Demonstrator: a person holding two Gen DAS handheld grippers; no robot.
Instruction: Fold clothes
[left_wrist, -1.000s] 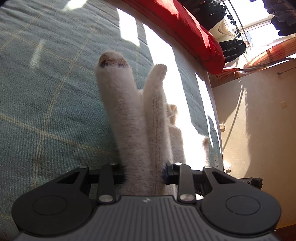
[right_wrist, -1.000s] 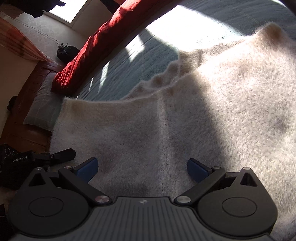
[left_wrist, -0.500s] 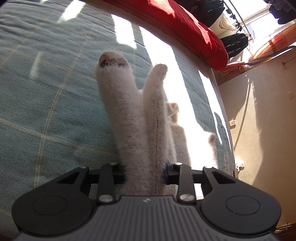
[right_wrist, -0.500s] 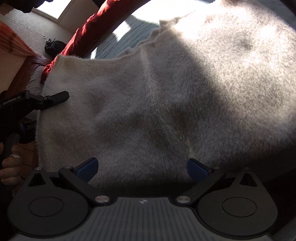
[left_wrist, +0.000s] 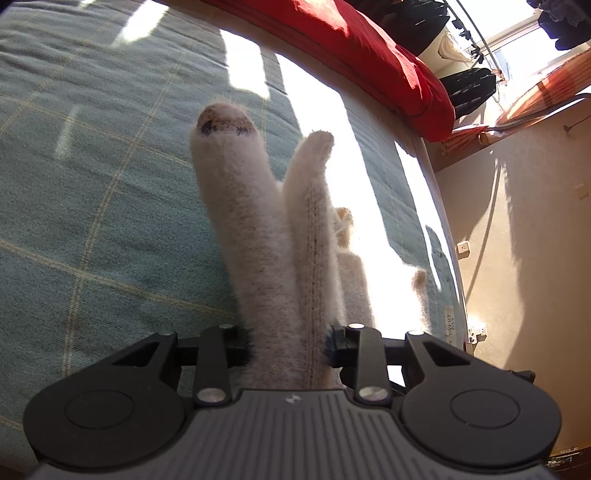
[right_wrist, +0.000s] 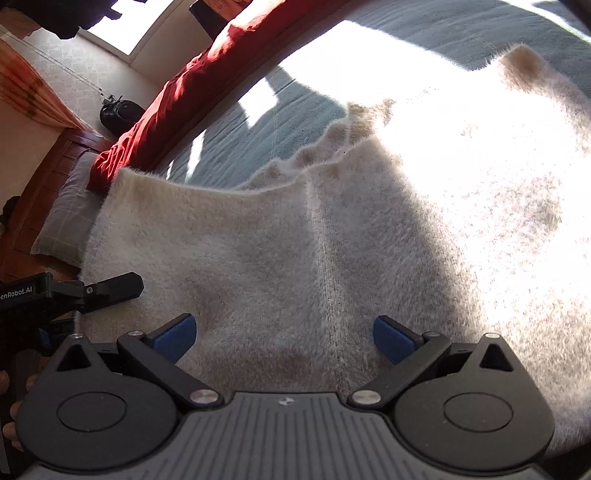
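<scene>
While left hand-held gripper (left_wrist: 288, 347) pinches fuzzy sweater (right_wrist: 332, 229), hiding pads, right hand-held gripper (right_wrist: 282, 338) gapes w/ sweater partly glare-washed

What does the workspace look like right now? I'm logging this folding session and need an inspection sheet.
Surface: bed with a teal checked cover, part sunlit, part in shadow.
Job's things: fluffy cream sweater spread on the cover; a bunched fold of it sticks up from the left gripper.
Clutter: red duvet along the far edge; grey pillow.
Grippers: left gripper shut on the sweater fold; right gripper open above the sweater, pads clear of it.
Cables: one cord hanging down the wall.
Surroundings: window, orange curtain, dark clothes on a rail, dark bag on the floor.
</scene>
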